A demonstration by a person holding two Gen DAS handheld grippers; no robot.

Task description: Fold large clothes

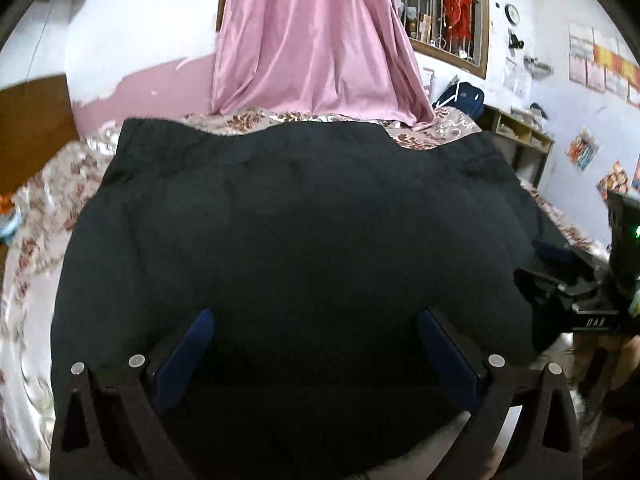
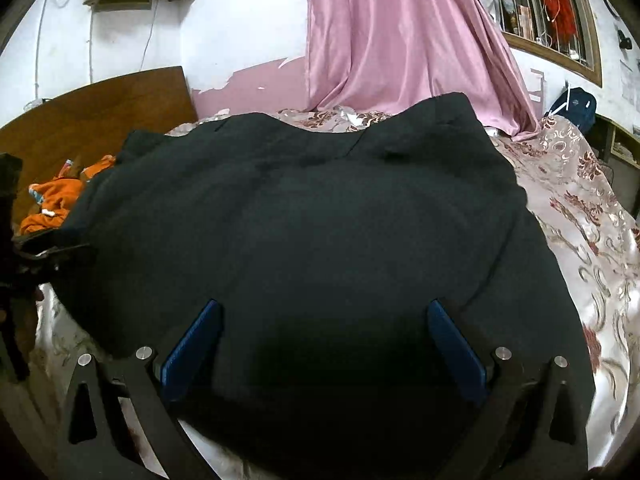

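Far left there's an orange cloth [image 2: 56, 196] bunched up by the wooden headboard [image 2: 100, 108], well clear of the action. Then the left gripper [image 1: 316, 320], blue fingers spread wide, holding nothing, hanging over the near part of the dark garment [image 1: 304, 220]. That garment is lying spread out flat on the floral bedspread [image 2: 580, 208], covering most of the bed, near edge right under both tools. Moving right, the right gripper [image 2: 326, 312] is the same deal: splayed wide, empty, parked over the near hem. Pink curtain [image 2: 400, 40] hangs behind it all. Looks to me like the very start of a fold, nothing grabbed yet. Next move probably means dropping both onto the near edge, pinching one layer each, then carrying it toward the far side evenly.
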